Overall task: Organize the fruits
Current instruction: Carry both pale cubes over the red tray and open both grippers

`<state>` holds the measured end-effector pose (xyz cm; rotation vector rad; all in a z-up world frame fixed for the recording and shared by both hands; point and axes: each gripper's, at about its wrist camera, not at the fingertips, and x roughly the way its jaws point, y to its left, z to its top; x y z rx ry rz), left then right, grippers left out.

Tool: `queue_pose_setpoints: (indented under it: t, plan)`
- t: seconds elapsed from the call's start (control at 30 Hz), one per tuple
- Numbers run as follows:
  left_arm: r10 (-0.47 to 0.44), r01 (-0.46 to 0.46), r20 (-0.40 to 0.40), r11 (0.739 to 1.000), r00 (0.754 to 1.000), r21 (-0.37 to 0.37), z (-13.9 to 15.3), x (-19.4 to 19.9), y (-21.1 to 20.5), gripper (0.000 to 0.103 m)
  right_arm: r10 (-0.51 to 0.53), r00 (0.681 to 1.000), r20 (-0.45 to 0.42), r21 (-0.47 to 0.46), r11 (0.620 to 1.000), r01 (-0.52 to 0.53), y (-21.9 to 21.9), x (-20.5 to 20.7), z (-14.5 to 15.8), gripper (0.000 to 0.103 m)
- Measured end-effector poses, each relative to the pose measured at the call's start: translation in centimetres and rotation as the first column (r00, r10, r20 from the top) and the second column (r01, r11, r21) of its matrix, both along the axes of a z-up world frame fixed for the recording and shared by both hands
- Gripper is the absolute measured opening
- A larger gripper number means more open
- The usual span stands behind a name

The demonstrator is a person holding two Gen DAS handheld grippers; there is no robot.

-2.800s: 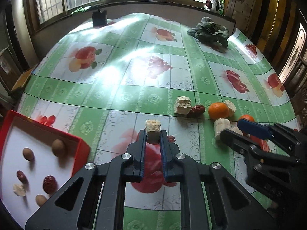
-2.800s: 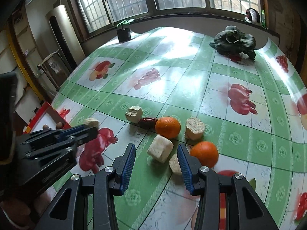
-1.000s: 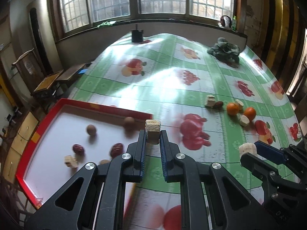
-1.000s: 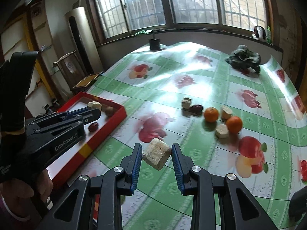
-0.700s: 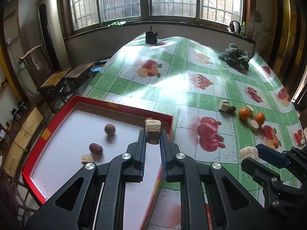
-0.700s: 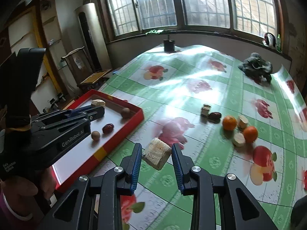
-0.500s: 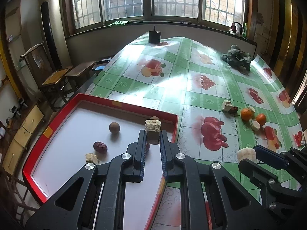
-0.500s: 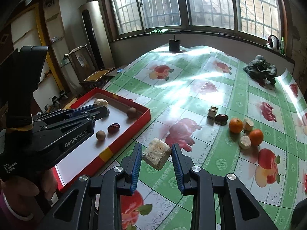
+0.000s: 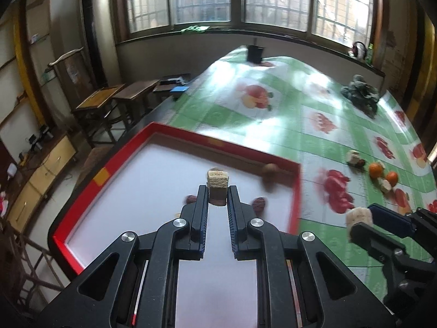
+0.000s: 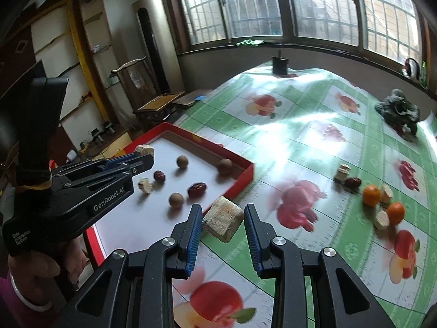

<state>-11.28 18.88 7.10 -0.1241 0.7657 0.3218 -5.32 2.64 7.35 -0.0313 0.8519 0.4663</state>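
Observation:
My left gripper (image 9: 217,195) is shut on a pale sugarcane chunk (image 9: 217,181) and holds it above the white floor of the red-rimmed tray (image 9: 169,132). It also shows in the right wrist view (image 10: 142,158). My right gripper (image 10: 223,220) is shut on a larger pale chunk (image 10: 223,218), above the tablecloth just right of the tray's edge (image 10: 240,179). In the tray lie brown longans (image 10: 176,200), red dates (image 10: 196,189) and a pale piece (image 10: 144,185). Two oranges (image 10: 371,195), pale chunks (image 10: 381,219) and a date (image 10: 353,182) remain on the table.
A green fruit-print tablecloth (image 10: 314,142) covers the table. A dark leafy bundle (image 10: 397,112) and a black pot (image 10: 280,65) stand at the far end. Wooden chairs (image 9: 109,101) and a cabinet (image 9: 41,175) stand left of the table.
Both grippers have moved left with their chunks. The left one now hangs over the tray's middle; the right one has come close to the tray's right edge.

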Motion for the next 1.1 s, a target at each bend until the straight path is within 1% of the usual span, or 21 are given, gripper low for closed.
queue_pose_setpoints:
  t: [0.2, 0.33, 0.5, 0.57, 0.73, 0.87, 0.97, 1.0, 1.03, 1.07, 1.1]
  plan:
    - [0.047, -0.047, -0.031, 0.999, 0.998, -0.018, -1.4, -0.8, 2.6, 0.013, 0.053, 0.998, -0.024, -0.004, 0.999, -0.053, 2.7, 1.0, -0.9, 0.031]
    - [0.052, -0.053, -0.061, 0.998, 0.997, -0.026, -2.5, -0.5, 3.4, 0.013, 0.084, 0.995, -0.045, 0.005, 0.996, -0.084, 4.3, 1.6, -1.7, 0.031]
    - [0.046, -0.050, -0.092, 0.998, 0.995, -0.047, -3.9, 0.3, 3.6, 0.013, 0.133, 0.988, -0.080, -0.024, 0.991, -0.135, 6.7, 2.5, -3.1, 0.031]
    - [0.045, -0.049, -0.087, 0.998, 0.995, -0.040, -4.0, 0.3, 3.7, 0.013, 0.148, 0.985, -0.093, -0.032, 0.988, -0.151, 7.3, 2.8, -3.7, 0.031]
    - [0.038, -0.043, -0.087, 0.998, 0.996, -0.056, -4.1, 0.6, 3.9, 0.013, 0.174, 0.977, -0.122, -0.050, 0.982, -0.181, 8.7, 3.3, -5.2, 0.031]
    - [0.042, -0.046, -0.079, 0.998, 0.996, -0.045, -4.0, 0.5, 4.0, 0.013, 0.189, 0.971, -0.145, -0.056, 0.979, -0.198, 9.2, 3.7, -6.2, 0.031]
    - [0.046, -0.050, -0.082, 0.998, 0.996, -0.041, -4.1, 0.6, 3.9, 0.014, 0.198, 0.971, -0.136, -0.065, 0.976, -0.208, 9.5, 3.7, -6.5, 0.031]
    - [0.050, -0.052, -0.082, 0.998, 0.995, -0.028, -4.0, 0.6, 3.8, 0.019, 0.199, 0.970, -0.136, -0.068, 0.975, -0.210, 9.5, 3.7, -6.5, 0.032]
    - [0.052, -0.054, -0.084, 0.998, 0.995, -0.022, -4.0, 0.6, 3.7, 0.030, 0.202, 0.970, -0.135, -0.067, 0.975, -0.212, 9.5, 3.7, -6.5, 0.032]
    - [0.050, -0.052, -0.082, 0.998, 0.995, -0.021, -4.0, 0.6, 3.6, 0.038, 0.201, 0.969, -0.140, -0.061, 0.976, -0.211, 9.4, 3.8, -6.5, 0.034]
    - [0.043, -0.046, -0.076, 0.998, 0.996, -0.035, -3.9, 0.5, 3.6, 0.052, 0.198, 0.969, -0.150, -0.053, 0.977, -0.208, 9.2, 3.9, -6.6, 0.034]
